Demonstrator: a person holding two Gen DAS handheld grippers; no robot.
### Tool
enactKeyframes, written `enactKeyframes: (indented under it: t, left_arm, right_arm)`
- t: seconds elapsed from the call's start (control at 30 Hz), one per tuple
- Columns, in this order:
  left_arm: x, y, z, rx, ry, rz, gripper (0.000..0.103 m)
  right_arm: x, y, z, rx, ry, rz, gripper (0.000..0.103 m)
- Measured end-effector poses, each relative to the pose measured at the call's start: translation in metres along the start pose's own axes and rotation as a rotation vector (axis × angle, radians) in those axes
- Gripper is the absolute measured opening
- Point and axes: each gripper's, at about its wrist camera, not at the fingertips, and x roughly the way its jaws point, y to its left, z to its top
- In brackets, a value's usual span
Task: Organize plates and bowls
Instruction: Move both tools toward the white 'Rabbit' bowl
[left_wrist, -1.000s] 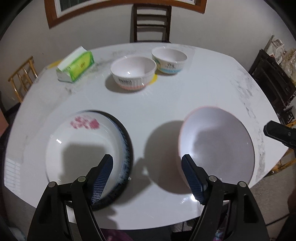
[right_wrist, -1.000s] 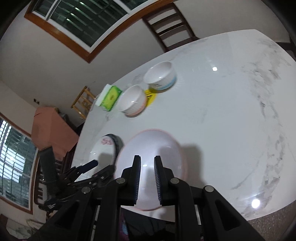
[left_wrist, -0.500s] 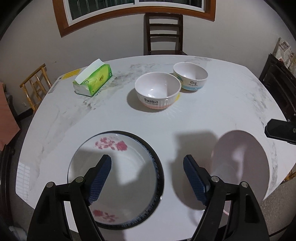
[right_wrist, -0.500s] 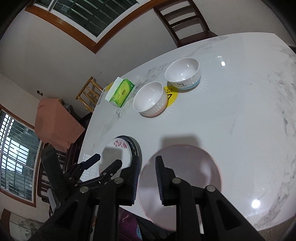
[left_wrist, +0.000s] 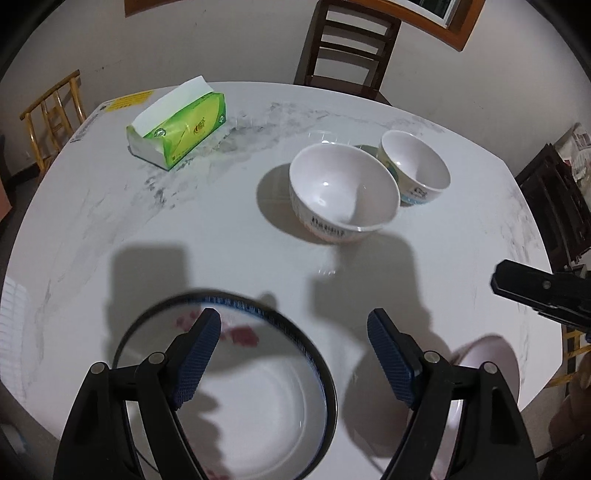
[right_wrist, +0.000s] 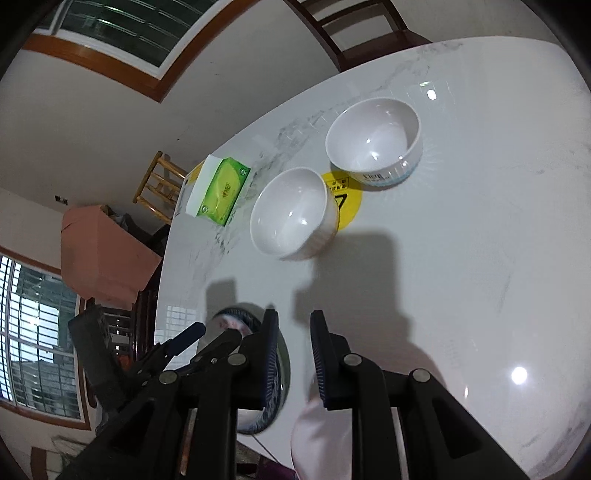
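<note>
The left tongs are hanging over the near edge of the white marble-patterned counter, angled steeply downward, with the blue pads standing wide apart and nothing between them. Directly beneath the left tongs the dark-rimmed plate with red flower prints is lying flat on the counter near its front edge; neither pad is touching it.

The right tongs are standing with only a narrow gap between the pads. The pink-rimmed plate is showing low in the right wrist view, just under and beside the right-hand pad at the counter's near edge; whether the pads are pressing on its rim I cannot tell, as the tongs' own body is hiding the contact. In the left wrist view the same plate is sitting to the right of the dark-rimmed plate, apart from it.

Farther back on the counter two white bowls are standing upright and empty: the larger bowl nearer the middle and the smaller bowl with the blue band just behind and right of it, close together. A round yellow sticker is lying on the counter between them. A green tissue box is resting well apart to the left rear. A dark wooden chair is standing against the far side.
</note>
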Motion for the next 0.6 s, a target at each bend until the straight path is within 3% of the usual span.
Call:
enactKeyframes:
  t: [0.37,0.6]
  left_arm:
    - [0.042,0.016,0.059,-0.054,0.075,-0.011,0.079]
    - [0.071,0.026,0.081,-0.117,0.125,-0.085,0.079]
  right_arm:
    - [0.049,-0.006,0.052,0.056,0.023,-0.065,0.02]
    - [0.07,-0.014,0.07,0.088,0.039,-0.077,0.02]
